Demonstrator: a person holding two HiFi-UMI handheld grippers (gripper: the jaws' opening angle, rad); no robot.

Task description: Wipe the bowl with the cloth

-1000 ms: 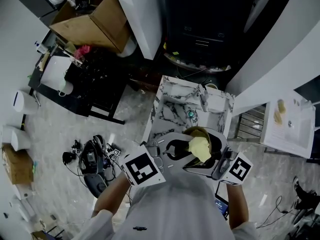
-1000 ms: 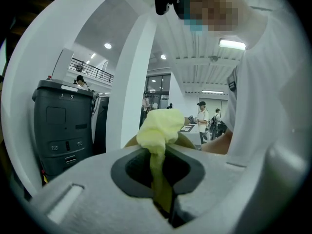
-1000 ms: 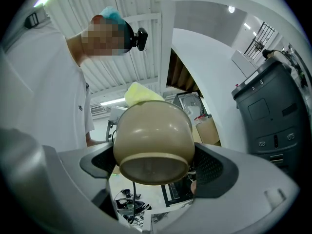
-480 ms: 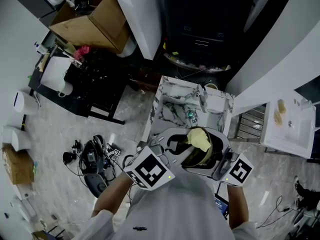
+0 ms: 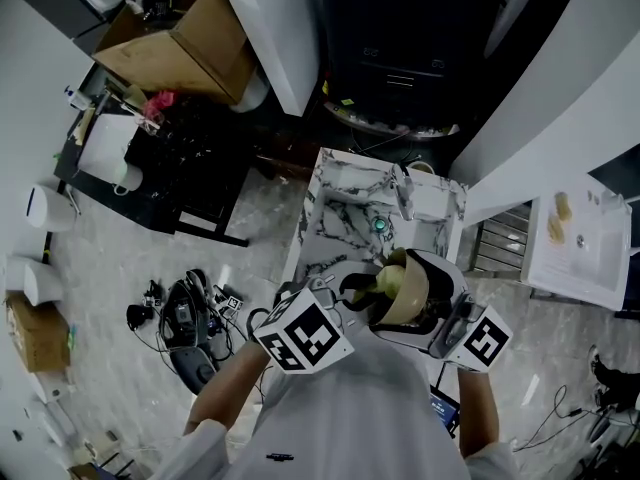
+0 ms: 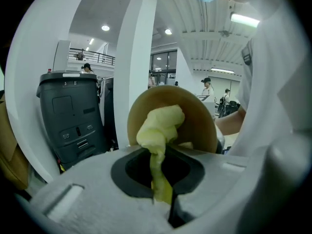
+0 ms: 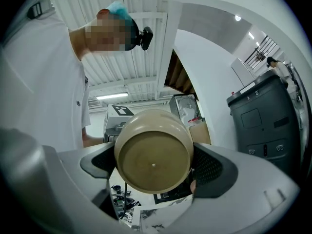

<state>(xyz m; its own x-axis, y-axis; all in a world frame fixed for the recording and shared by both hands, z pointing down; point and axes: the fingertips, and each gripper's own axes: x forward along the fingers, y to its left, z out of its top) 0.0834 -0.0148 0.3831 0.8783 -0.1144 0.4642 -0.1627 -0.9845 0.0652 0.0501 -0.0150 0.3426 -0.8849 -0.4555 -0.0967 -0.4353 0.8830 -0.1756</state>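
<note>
A tan bowl [image 5: 409, 296] is held on its side in the air in front of the person, above a small marble-topped table [image 5: 345, 218]. My right gripper [image 5: 428, 315] is shut on the bowl [image 7: 153, 151], whose round base faces the right gripper view. My left gripper [image 5: 352, 293] is shut on a yellow cloth [image 5: 388, 279]. In the left gripper view the bunched cloth [image 6: 157, 130] is pressed into the bowl's hollow [image 6: 195, 118].
A white counter [image 5: 585, 243] stands at the right. A dark bin [image 5: 395, 28] stands behind the table, a cardboard box [image 5: 190, 43] and a black cart [image 5: 175, 163] at the left. Cables and gear [image 5: 185, 313] lie on the floor.
The bowl has tipped over towards the left, so its outside now faces up. The cloth has gone deeper into the bowl and the left gripper has moved right, closer to it.
</note>
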